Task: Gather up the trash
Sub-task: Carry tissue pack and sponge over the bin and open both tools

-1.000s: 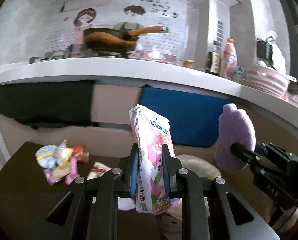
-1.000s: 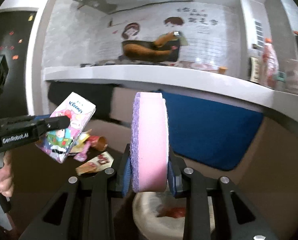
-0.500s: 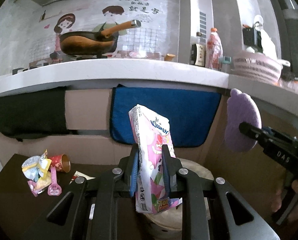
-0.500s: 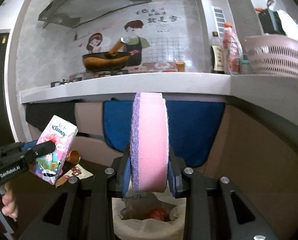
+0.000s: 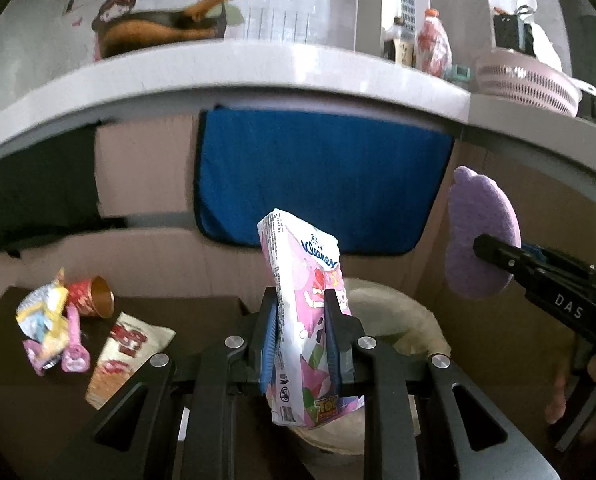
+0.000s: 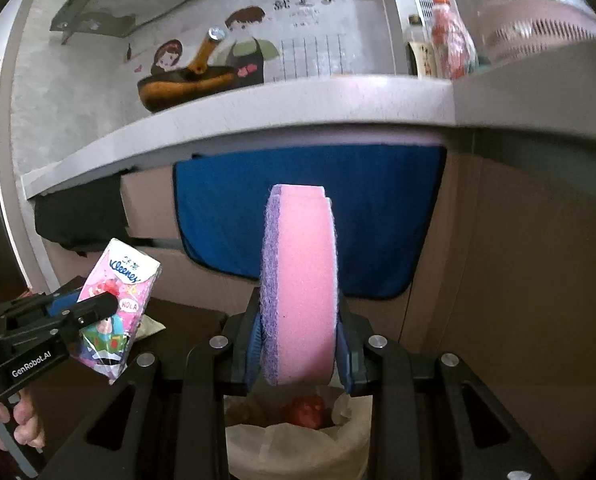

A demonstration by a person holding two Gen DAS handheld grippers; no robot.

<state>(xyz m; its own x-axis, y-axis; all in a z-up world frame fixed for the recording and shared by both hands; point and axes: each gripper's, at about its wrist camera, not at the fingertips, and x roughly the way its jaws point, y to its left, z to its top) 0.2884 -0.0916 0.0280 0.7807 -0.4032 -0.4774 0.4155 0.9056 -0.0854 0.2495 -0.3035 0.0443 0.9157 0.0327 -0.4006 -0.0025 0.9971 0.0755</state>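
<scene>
- Holding two pieces of trash at once: my left gripper has its fingers clamped on the sides of the pink tissue pack, which stands upright between them
- My right gripper has its fingers pressed on both faces of the pink-and-purple sponge, held on edge
- Both loads hang over or just short of the bag-lined bin; the right wrist view looks past the sponge straight into it, and something red already lies inside, so I judge at least one item is collected
- Neither piece is dropped yet; letting go of both is the step in hand
- Left on the dark tabletop: a crumpled wrapper, a small red cup on its side, a pink spoon-like piece and a flat snack packet, all well apart from the bin
- So by my reckoning I am partway through, with several pickups to go
</scene>
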